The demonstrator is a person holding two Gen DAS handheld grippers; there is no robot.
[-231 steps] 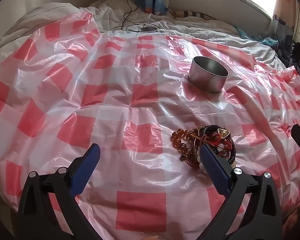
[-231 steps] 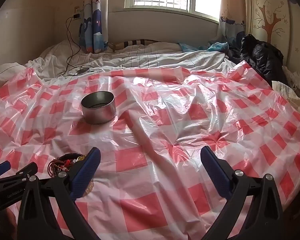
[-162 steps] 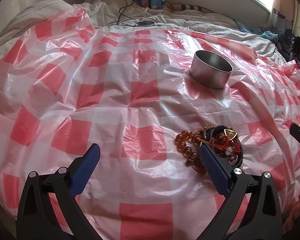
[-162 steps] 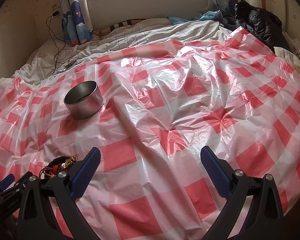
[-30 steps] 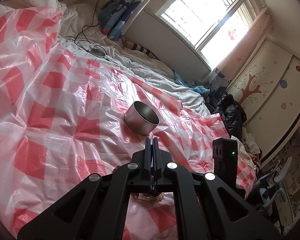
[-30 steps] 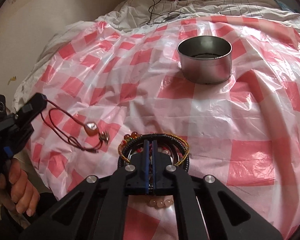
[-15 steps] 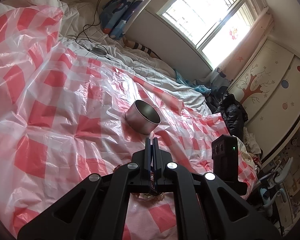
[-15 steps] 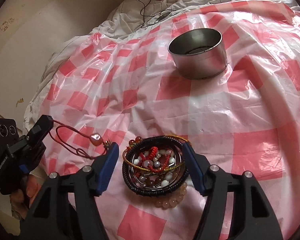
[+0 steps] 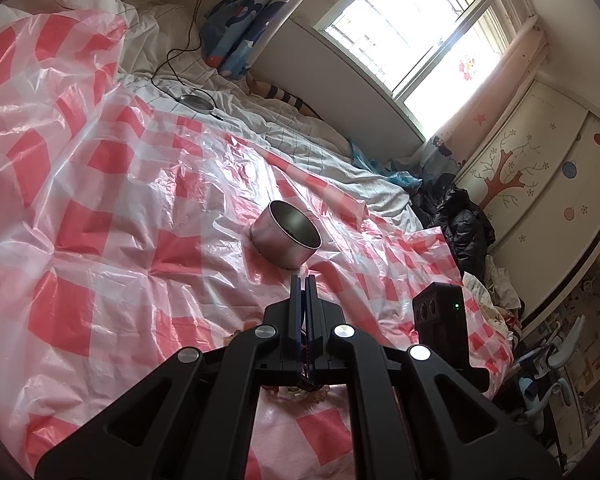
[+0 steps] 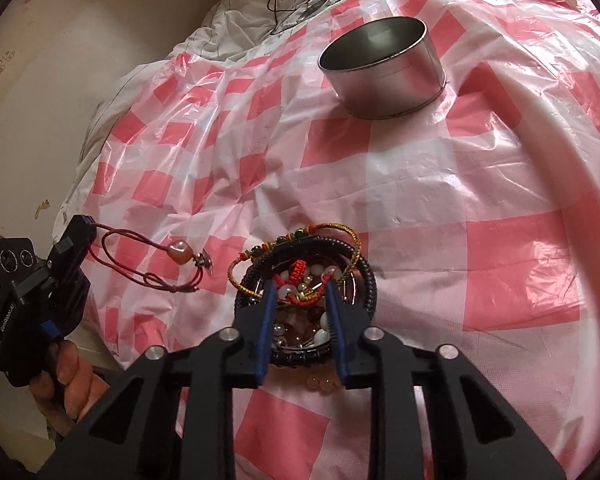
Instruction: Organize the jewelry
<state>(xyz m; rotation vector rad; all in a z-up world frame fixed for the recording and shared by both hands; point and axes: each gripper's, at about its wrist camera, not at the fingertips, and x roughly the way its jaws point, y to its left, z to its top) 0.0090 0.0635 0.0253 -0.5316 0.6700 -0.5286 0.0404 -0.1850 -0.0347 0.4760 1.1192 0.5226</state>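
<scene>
A heap of bracelets [image 10: 306,292], ringed by a black coil and a gold cord, lies on the checked sheet. My right gripper [image 10: 300,286] points down into it. Its jaws are closing, with a red knotted bracelet and white beads between the blue pads; I see no firm pinch. My left gripper [image 10: 82,228] is shut on a dark red cord necklace [image 10: 140,258], whose pink stone [image 10: 178,247] hangs out to the right. In the left wrist view the left gripper [image 9: 304,280] is shut, with red cord [image 9: 306,354] between the pads. The empty metal tin [image 10: 384,68] [image 9: 286,240] stands beyond.
A red-and-white checked plastic sheet [image 9: 100,184] covers the rumpled bed. A cable with a round disc [image 9: 198,102] lies near the pillows. A black jacket [image 9: 460,216] and a wardrobe are at the right. A bare wall [image 10: 40,80] runs along the bed's left side.
The right gripper's jaws went from shut to wide and have now narrowed around the middle of the bracelet heap, and it rolled slightly. The left gripper kept still, holding the cord.
</scene>
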